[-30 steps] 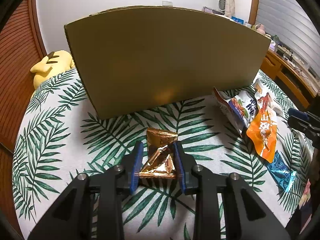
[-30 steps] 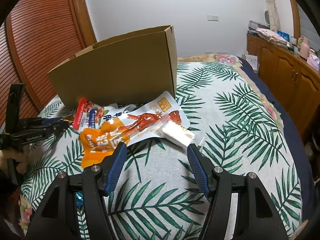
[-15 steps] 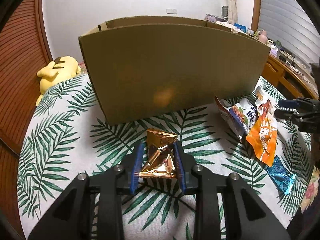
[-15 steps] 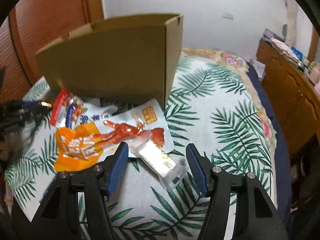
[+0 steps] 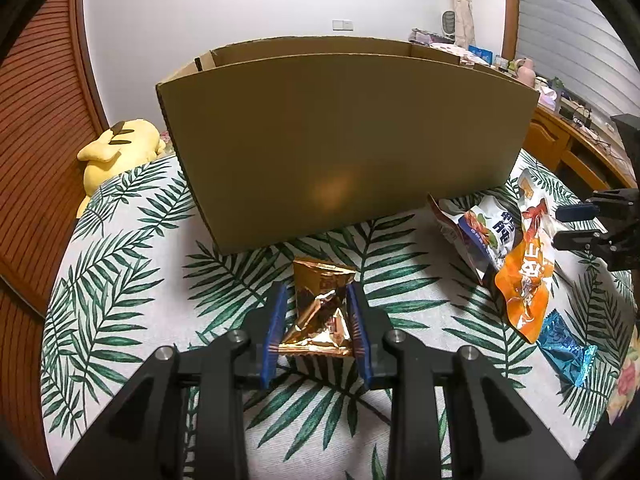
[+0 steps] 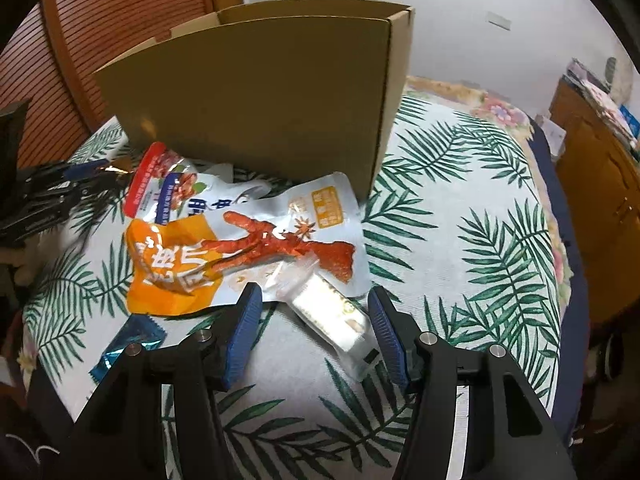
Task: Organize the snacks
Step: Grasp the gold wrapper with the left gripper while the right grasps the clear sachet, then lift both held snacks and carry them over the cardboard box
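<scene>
1. Crinkled gold foil snack packet (image 5: 320,308): clamped between the pads of the left gripper (image 5: 316,330), just before the open brown cardboard box (image 5: 344,140).
2. Clear-wrapped white snack bar (image 6: 336,316): framed by the closing, untouching jaws of the right gripper (image 6: 316,322), near the box's corner.
3. Orange-and-white printed snack pouch (image 6: 240,252): laid before the box.

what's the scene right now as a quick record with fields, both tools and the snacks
surface: leaf-print cloth
box: cardboard box, open top, standing behind the snacks
left tool: shut on gold packet
right tool: jaws closing, white bar in clear wrapper lies between them, pads not pressing on it
loose snacks: orange pouch, blue-and-white bag, blue packet
in box: cannot tell
</scene>
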### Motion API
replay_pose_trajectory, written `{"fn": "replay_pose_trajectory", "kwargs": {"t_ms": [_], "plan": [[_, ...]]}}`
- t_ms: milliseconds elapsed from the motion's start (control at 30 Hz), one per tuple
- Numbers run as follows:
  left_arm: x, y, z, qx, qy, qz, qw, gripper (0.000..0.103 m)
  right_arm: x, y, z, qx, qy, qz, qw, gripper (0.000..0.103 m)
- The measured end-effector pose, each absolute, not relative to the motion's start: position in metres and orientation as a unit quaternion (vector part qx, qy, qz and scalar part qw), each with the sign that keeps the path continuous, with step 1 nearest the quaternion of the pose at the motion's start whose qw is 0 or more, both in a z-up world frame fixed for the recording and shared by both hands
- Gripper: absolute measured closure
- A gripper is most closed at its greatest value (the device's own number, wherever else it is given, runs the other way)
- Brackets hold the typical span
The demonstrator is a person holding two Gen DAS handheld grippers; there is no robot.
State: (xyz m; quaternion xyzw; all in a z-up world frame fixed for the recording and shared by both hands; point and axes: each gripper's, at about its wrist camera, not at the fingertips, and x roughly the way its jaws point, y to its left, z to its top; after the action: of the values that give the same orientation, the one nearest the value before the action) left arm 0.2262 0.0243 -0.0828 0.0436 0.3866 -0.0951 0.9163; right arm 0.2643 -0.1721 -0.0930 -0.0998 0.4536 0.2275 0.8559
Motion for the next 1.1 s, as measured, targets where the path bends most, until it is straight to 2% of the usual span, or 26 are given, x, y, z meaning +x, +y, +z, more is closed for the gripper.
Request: {"fn": "replay_pose_trajectory", "kwargs": {"t_ms": [267,367,400,433,467,1100], "plan": [[0.226,0.024,-0.083,0.044,0.386,-0.094,0.917,0.073,0.25,-0.168,-0.104,-0.123,0.463,0.233,0.846,0.048],[0.226,0.024,-0.083,0.044,0.386,-0.094,0.917,0.073,0.25,-0.17,-0.103,-0.113,0.458,0.224,0.853,0.058],[0.226,0.024,-0.082,0.044,0.386,-0.094,0.917,0.073,0.25,-0.17,-0.104,-0.111,0.455,0.218,0.856,0.064],[0.226,0.024,-0.082,0.043,0.385,-0.094,0.917,0.073,0.25,-0.17,-0.103,-0.112,0.452,0.213,0.859,0.077],[0.226,0.024,-0.082,0.043,0.385,-0.094,0.917,0.073,0.25,-0.171,-0.103,-0.116,0.448,0.203,0.863,0.083],[0.218,0.024,-0.076,0.043,0.364,-0.09,0.926,0.074,0.193,-0.198,-0.089,0.009,0.384,0.168,0.908,0.083]]}}
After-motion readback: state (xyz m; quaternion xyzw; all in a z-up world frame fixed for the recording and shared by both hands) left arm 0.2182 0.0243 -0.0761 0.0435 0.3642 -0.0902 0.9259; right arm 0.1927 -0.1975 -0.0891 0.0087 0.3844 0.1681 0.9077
